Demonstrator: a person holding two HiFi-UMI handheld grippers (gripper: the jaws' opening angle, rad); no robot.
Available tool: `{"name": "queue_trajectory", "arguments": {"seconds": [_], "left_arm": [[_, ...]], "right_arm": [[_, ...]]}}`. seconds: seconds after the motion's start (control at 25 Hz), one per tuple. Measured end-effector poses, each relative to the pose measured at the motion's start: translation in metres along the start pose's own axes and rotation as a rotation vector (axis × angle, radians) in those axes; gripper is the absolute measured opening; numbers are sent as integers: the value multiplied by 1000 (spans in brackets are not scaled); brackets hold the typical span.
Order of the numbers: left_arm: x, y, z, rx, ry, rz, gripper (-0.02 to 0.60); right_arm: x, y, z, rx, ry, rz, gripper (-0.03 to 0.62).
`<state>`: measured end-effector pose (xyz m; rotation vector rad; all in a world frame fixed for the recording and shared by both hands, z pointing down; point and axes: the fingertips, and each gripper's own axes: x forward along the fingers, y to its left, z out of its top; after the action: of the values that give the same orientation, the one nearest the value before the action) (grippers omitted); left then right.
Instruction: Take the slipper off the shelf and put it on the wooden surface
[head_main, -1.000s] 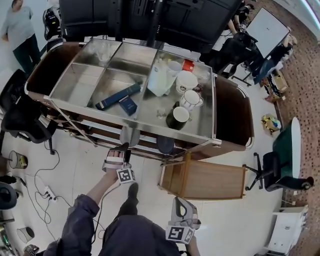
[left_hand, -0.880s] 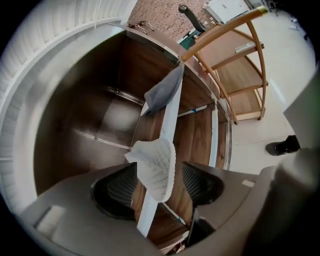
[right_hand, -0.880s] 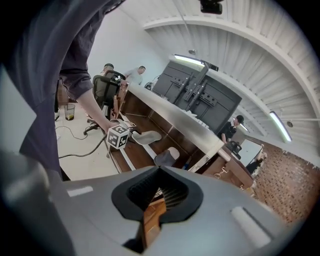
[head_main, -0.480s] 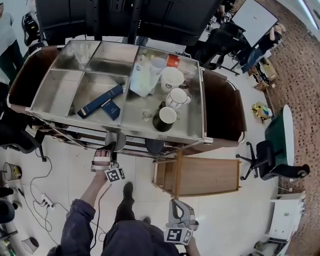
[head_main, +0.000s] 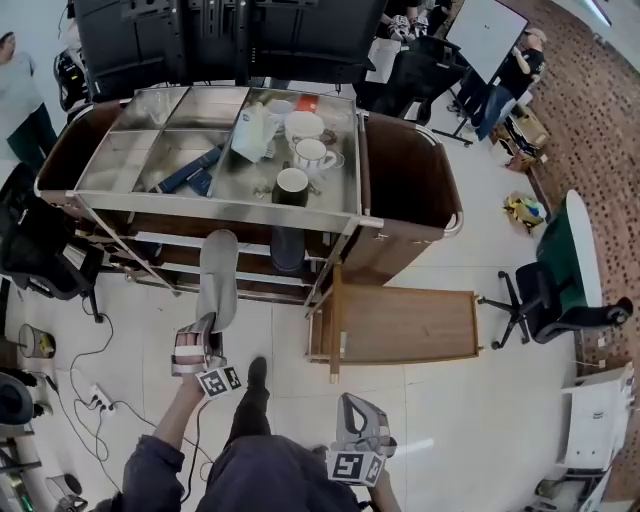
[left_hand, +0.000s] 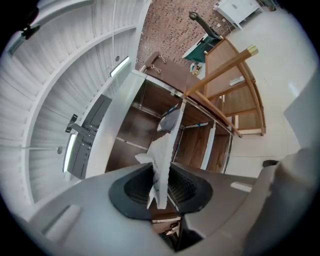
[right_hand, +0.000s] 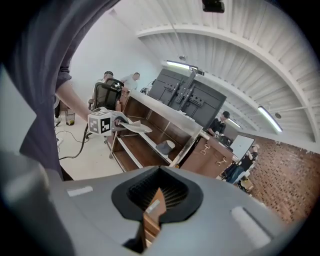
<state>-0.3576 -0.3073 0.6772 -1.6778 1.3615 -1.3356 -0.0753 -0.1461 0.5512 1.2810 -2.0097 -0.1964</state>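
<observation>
Head view: the left hand-held gripper (head_main: 203, 325), on an outstretched arm, holds one end of the grey slipper (head_main: 218, 272). The slipper hangs over the floor (head_main: 120, 330) just before the shelf unit (head_main: 160, 245), left of the wooden surface (head_main: 410, 325).

Left gripper view: the jaws stand narrowly apart, clamped on the slipper's thin edge.

Right gripper view: the right hand-held gripper (right_hand: 159, 196) has its jaws drawn together and holds nothing.
</observation>
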Motion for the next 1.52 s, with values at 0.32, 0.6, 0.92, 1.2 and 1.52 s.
{"name": "queue_trajectory", "arguments": {"seconds": [0.32, 0.6, 0.92, 1.2, 1.52], "left_arm": [[-195, -83, 120, -28, -66, -14, 98], [-255, -176, 273, 30, -272, -158, 98], [-144, -266, 360, 141, -202, -310, 100], [-41, -322, 415, 172, -76, -451, 103], [-32, -403, 428, 171, -10, -785, 224]], "right_arm": [[-156, -2, -123, -25, -46, -25, 2], [-263, -48, -207, 64, 17, -201, 2], [-307, -93, -277, 177, 118, -352, 2], [-289, -180, -320, 219, 208, -339, 2], [-213, -237, -315, 192, 220, -214, 2]]}}
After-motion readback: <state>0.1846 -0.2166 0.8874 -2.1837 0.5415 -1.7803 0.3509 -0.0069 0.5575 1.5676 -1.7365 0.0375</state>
